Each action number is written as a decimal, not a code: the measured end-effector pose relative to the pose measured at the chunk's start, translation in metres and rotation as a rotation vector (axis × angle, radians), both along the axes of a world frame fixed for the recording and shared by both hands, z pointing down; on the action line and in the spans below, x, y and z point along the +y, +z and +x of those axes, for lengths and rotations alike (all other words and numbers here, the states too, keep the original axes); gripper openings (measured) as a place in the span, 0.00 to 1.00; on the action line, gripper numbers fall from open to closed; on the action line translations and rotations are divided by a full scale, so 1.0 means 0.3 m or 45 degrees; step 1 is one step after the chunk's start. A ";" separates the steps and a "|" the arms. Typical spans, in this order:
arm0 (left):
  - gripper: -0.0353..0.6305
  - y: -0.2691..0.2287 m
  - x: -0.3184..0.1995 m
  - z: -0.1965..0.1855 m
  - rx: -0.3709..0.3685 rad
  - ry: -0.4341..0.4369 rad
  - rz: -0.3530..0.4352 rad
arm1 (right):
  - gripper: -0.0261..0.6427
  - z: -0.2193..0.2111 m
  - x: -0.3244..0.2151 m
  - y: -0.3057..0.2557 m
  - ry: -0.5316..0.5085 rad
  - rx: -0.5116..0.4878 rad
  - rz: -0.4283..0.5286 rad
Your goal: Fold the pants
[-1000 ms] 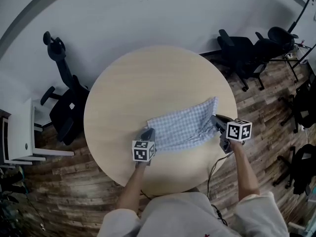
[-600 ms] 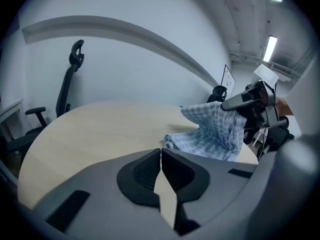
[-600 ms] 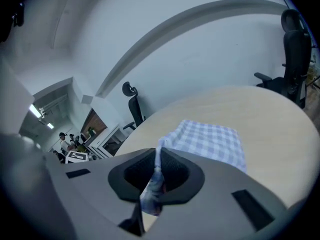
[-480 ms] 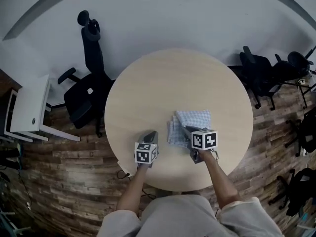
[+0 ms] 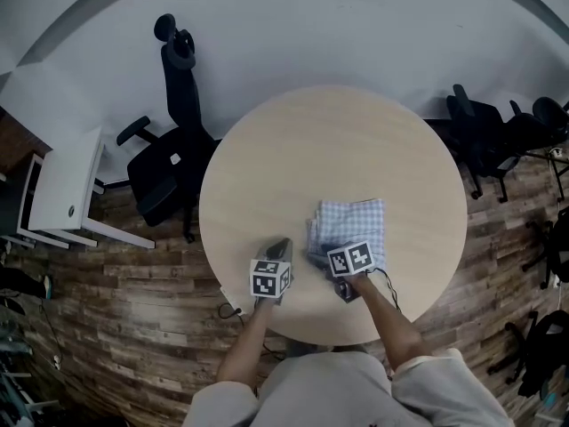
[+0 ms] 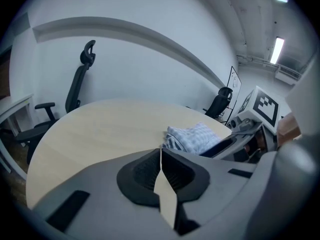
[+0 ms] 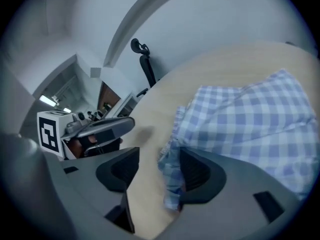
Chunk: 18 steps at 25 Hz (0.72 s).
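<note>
Person's hand-held rig and clothing, head view and both gripper views.

Noted matte grey moulded shells on left gripper [image 6: 161, 160] and right gripper [image 7: 155, 170], with black ribbed pads [image 7: 196, 170] set in rounded dark recesses. Logged a white marker cube printed with black squares on top of each: left cube [image 5: 269, 278], right cube [image 5: 350, 259]. Traced a thin dark cable [image 5: 388, 285] beside the right forearm. Recorded a pale off-white top [image 5: 333, 390] with loose sleeves [image 5: 449, 376] ending short of the forearms.

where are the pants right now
Head view: the folded checked pants lie on the round table, toward its near edge, just ahead of the right gripper, with the left gripper to their left.
</note>
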<state>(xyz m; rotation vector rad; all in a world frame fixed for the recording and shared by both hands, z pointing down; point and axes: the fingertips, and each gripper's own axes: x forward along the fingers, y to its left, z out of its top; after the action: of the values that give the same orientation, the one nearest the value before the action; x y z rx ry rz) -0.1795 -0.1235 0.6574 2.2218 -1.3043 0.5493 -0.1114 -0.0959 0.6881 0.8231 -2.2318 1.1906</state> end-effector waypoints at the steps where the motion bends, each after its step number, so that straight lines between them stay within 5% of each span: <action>1: 0.10 -0.002 -0.002 0.024 0.000 0.012 0.001 | 0.44 -0.011 0.006 -0.012 -0.029 -0.043 -0.008; 3: 0.10 -0.013 -0.009 0.072 0.003 0.032 0.009 | 0.47 -0.013 0.011 -0.073 -0.075 -0.147 0.040; 7: 0.10 -0.062 -0.034 0.139 0.016 0.032 0.045 | 0.47 0.112 -0.011 -0.287 0.002 -0.366 0.325; 10: 0.10 -0.106 -0.048 0.191 0.026 0.022 0.085 | 0.43 0.303 -0.067 -0.374 0.118 -0.253 0.541; 14: 0.10 -0.176 -0.038 0.267 0.060 -0.023 0.151 | 0.13 0.547 -0.129 -0.451 0.300 -0.155 0.702; 18: 0.10 -0.234 0.007 0.335 0.092 -0.041 0.222 | 0.08 0.700 -0.146 -0.471 0.431 -0.097 0.778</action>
<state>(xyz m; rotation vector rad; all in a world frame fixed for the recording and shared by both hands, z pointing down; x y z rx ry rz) -0.0789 -0.1215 0.5872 2.3322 -1.3951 0.3519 0.0987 -0.1398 0.5467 1.4548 -2.6306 0.6624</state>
